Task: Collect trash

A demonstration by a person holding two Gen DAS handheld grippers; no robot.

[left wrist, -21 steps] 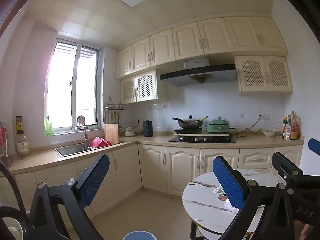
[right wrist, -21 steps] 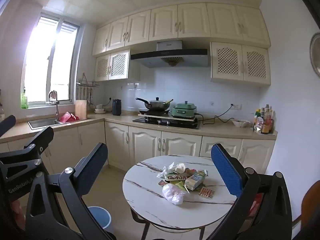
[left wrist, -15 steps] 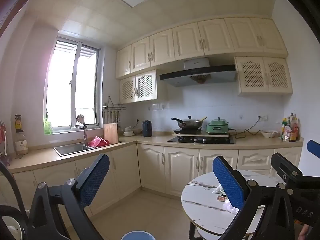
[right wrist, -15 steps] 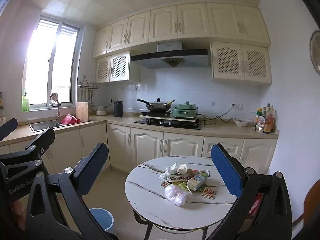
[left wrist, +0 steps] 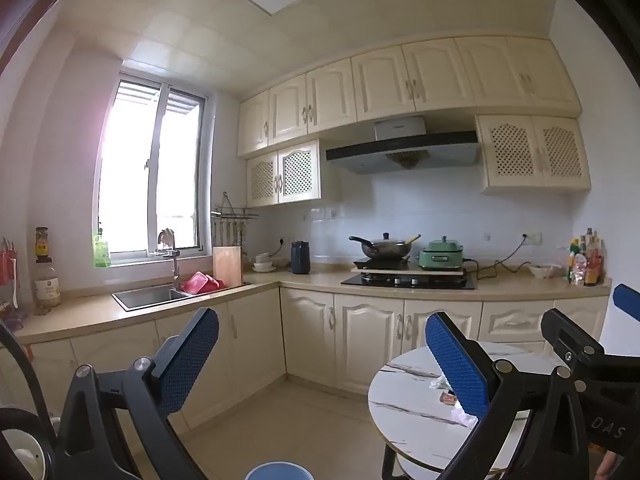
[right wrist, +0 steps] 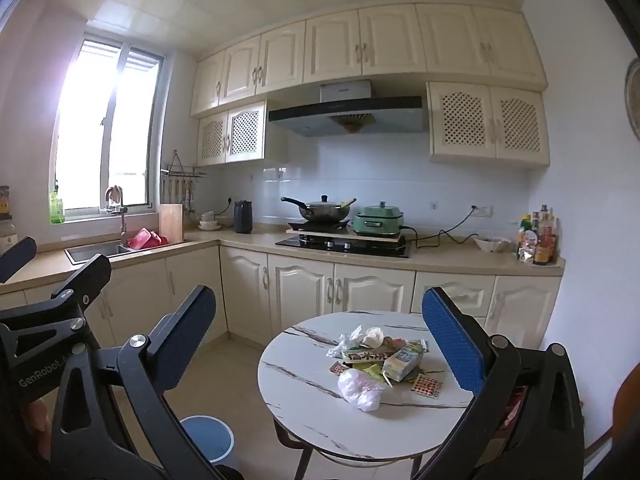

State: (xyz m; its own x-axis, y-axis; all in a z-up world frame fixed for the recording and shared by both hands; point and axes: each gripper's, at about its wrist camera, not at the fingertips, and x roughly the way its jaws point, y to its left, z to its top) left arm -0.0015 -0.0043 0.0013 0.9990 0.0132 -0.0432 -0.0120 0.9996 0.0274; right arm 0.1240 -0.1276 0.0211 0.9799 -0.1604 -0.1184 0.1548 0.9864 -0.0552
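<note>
While both grippers gape empty, only the right view shows the whole trash pile (right wrist: 380, 364).

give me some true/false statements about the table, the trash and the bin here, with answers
1. The trash pile lies on the round table. True.
2. The right gripper holds a wrapper. False: its fingers are wide open, empty.
3. A blue bin stands on the floor left of the table. True.
4. The crumpled plastic bag is already in the bin. False: it lies on the table.
5. The left gripper is open. True.
</note>
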